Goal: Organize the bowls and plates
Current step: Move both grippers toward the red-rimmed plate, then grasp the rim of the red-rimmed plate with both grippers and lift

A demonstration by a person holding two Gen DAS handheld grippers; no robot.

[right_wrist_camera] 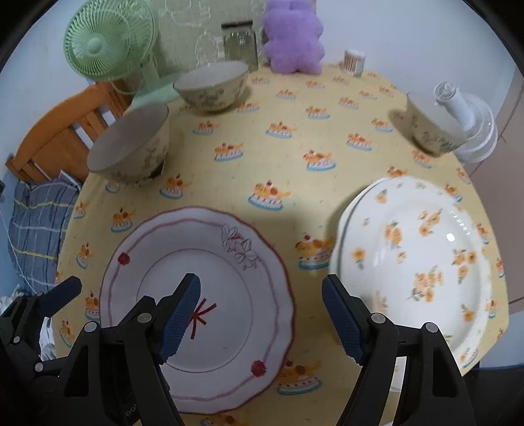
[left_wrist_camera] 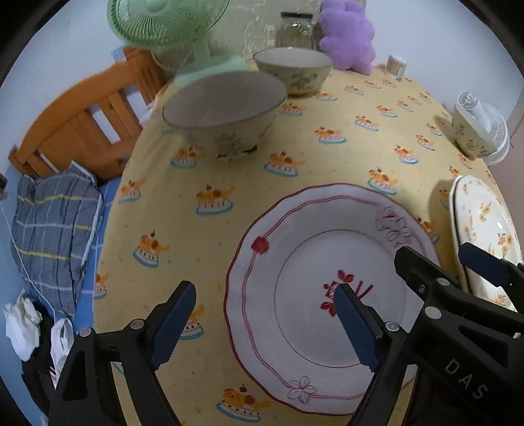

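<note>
A white plate with red trim (left_wrist_camera: pixel 314 259) (right_wrist_camera: pixel 229 262) lies on the table near the front. A white plate with orange flowers (left_wrist_camera: pixel 481 222) (right_wrist_camera: pixel 425 249) lies to its right, on top of another plate. Three floral bowls stand farther back: one at the left (left_wrist_camera: pixel 222 111) (right_wrist_camera: pixel 131 147), one at the back (left_wrist_camera: pixel 294 70) (right_wrist_camera: pixel 213 85), one at the right (left_wrist_camera: pixel 465 134) (right_wrist_camera: pixel 429 124). My left gripper (left_wrist_camera: pixel 265 324) is open and empty above the red-trimmed plate's left rim. My right gripper (right_wrist_camera: pixel 262 318) is open and empty above that plate's right rim; it also shows in the left wrist view (left_wrist_camera: pixel 439 265).
The round table has a yellow cloth (left_wrist_camera: pixel 229 183) (right_wrist_camera: pixel 294 147). At the back stand a green fan (left_wrist_camera: pixel 170 23) (right_wrist_camera: pixel 108 42), a glass jar (right_wrist_camera: pixel 240 44), a purple plush toy (right_wrist_camera: pixel 293 36) and a cotton-swab box (right_wrist_camera: pixel 353 62). A white fan (right_wrist_camera: pixel 465 118) stands right. An orange chair (left_wrist_camera: pixel 82 121) is left.
</note>
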